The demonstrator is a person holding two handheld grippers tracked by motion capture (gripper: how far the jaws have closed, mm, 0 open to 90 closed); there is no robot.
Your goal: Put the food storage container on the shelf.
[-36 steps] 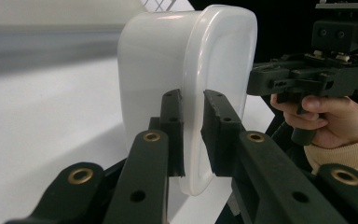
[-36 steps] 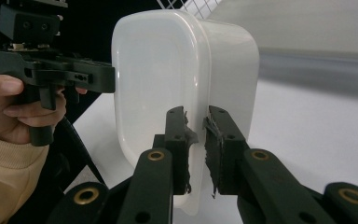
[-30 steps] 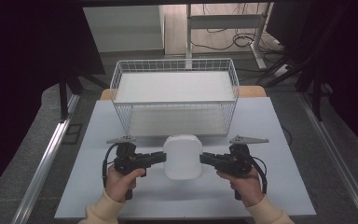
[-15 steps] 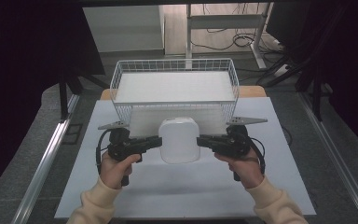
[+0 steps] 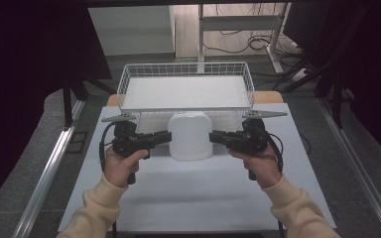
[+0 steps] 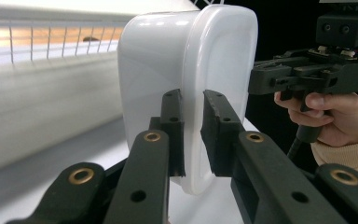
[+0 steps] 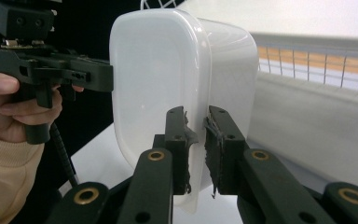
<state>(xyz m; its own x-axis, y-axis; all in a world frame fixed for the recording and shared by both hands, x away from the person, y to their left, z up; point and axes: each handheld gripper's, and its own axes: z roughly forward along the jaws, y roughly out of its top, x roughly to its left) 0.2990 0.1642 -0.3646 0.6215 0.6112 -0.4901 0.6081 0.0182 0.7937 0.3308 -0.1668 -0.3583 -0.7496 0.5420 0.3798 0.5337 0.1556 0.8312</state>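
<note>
White container [image 5: 190, 136] held off table [image 5: 188, 193], just before wire basket [image 5: 129, 84], pinched at rim from both sides.

Left gripper [image 5: 164, 138]: jaws narrow, clamped on container's rim. Right gripper [image 5: 215, 136]: same on opposite rim.

Step judged: carry into basket. Keep both grips level and matched (uneven lift would twist rim); clear basket's near wall before lowering.

Pose: both hands level, grippers pointing inward toward each other, forearms in from bottom.
</note>
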